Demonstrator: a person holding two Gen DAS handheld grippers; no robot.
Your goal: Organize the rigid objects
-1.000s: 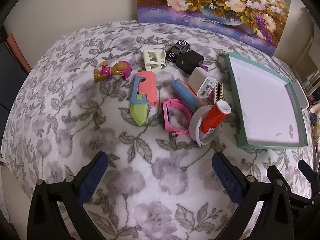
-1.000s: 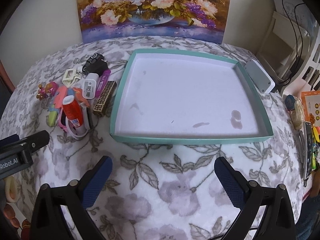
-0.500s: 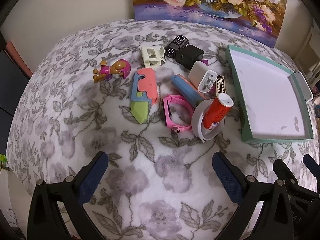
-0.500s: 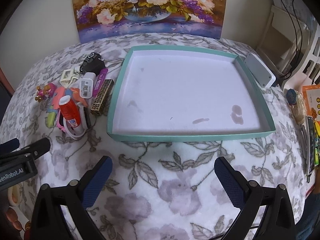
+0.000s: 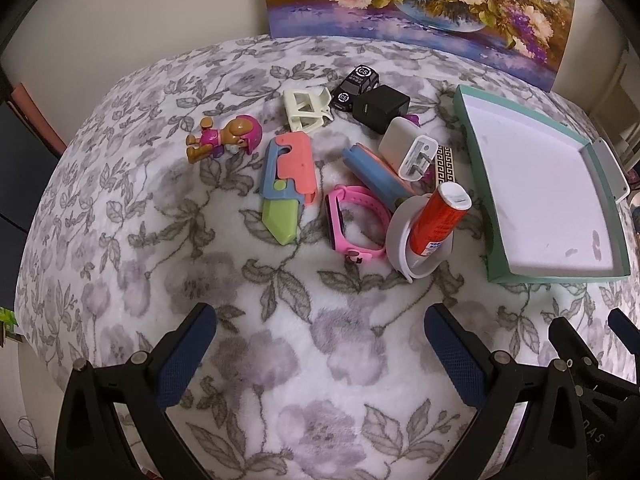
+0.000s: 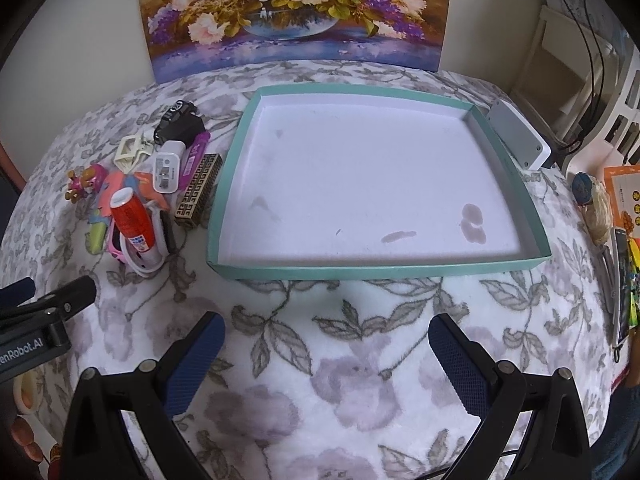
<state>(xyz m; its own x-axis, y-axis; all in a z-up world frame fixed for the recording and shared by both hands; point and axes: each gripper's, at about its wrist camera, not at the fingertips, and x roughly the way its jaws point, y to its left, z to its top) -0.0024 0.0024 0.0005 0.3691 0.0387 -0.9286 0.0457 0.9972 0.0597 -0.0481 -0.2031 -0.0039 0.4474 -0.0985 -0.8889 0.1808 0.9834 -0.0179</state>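
A cluster of small objects lies on the floral cloth: a toy dog figure (image 5: 224, 139), a pink-blue-green toy knife (image 5: 286, 186), a pink watch (image 5: 354, 222), a red glue stick (image 5: 438, 220) standing in a white tape ring (image 5: 400, 240), a white charger (image 5: 408, 148), a black adapter (image 5: 380, 108) and a toy car (image 5: 358, 82). The teal tray (image 6: 256, 120) to their right holds nothing. My left gripper (image 5: 320, 344) is open and empty, in front of the cluster. My right gripper (image 6: 326, 348) is open and empty, in front of the tray.
A flower painting (image 6: 296, 12) leans on the wall behind. A grey box (image 6: 518, 140) sits past the tray's right edge. Clutter and cables (image 6: 612, 208) lie at the far right. A cream clip (image 5: 306, 110) and a patterned gold bar (image 6: 198, 190) lie in the cluster.
Both grippers have pulled back and risen slightly, so the objects and tray look a little farther away. Nothing on the cloth has moved.
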